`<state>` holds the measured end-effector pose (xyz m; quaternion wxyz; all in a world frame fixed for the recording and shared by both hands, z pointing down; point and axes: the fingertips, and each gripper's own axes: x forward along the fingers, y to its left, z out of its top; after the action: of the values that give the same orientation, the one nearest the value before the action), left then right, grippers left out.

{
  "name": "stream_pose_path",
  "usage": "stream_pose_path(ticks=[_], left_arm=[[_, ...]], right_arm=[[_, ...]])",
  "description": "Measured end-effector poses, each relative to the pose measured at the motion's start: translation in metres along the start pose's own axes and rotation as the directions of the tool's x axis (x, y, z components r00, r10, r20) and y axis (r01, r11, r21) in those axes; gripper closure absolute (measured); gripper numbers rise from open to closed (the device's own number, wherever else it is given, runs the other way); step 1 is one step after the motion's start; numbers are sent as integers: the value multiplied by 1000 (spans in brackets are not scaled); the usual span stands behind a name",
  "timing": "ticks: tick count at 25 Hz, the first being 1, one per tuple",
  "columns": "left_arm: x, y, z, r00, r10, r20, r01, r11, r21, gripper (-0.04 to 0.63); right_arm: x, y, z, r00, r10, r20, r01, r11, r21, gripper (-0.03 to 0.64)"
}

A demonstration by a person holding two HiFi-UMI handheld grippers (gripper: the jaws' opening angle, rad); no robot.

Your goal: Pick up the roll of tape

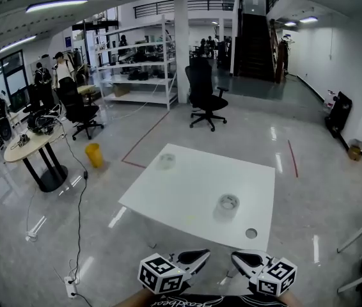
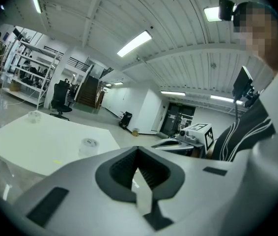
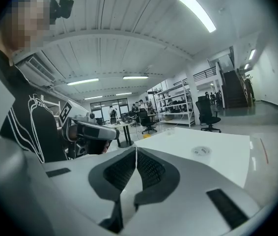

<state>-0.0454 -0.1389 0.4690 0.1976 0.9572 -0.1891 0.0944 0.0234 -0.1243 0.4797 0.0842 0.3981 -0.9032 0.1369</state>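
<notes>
The left gripper [image 1: 197,257] was held low in front of the person, before the near edge of the white desk [image 1: 168,200], with its jaws pressed together and nothing between them. Ahead of it and a little to its right, the roll of tape [image 1: 227,204] lay flat on the desk with its hole facing up, so its axis stood upright and no side was longer than another. It was well apart from both pairs of jaws. A second roll [image 1: 165,160] sat at the far left corner of the desk, much further away, so I judged the near one to be the roll to pick. The right gripper [image 1: 243,259] was beside the left one, also clenched and empty. The roll lay almost straight ahead between the two, slightly nearer to the right gripper, so that hand seemed to have the shorter reach. Its jaws would have to open first and come around the wall of the roll.

Only the head view showed both grippers and both rolls together, as well as a small dark round mark [image 1: 251,233] near the front right of the desk. The left gripper view showed the roll to the left of its shut jaws. The right gripper view showed it to the right of its jaws, small and far, and each view showed the other gripper close beside it.
</notes>
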Motion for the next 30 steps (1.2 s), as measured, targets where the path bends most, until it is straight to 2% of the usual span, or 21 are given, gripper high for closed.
stream_pose_path(ticks=[5, 10, 15, 19, 26, 30], left_arm=[[22, 18, -8, 999, -15, -36, 14, 1000, -28, 592], [45, 46, -4, 998, 25, -61, -29, 997, -72, 592], [76, 76, 5, 996, 33, -82, -40, 995, -93, 592], [102, 99, 17, 997, 46, -63, -52, 993, -109, 592], [115, 123, 17, 994, 87, -72, -97, 983, -155, 592], [116, 132, 15, 990, 117, -78, -129, 977, -171, 592]], right_arm=[[14, -19, -16, 999, -8, -45, 6, 1000, -30, 601], [30, -57, -16, 996, -25, -84, 23, 999, -22, 601], [54, -100, -12, 990, -14, -142, 4, 997, -75, 601], [72, -133, -12, 980, 12, -200, -35, 994, -108, 600], [98, -157, -19, 955, 75, -288, -118, 984, -135, 593], [121, -175, -35, 932, 87, -351, -156, 972, -175, 536]])
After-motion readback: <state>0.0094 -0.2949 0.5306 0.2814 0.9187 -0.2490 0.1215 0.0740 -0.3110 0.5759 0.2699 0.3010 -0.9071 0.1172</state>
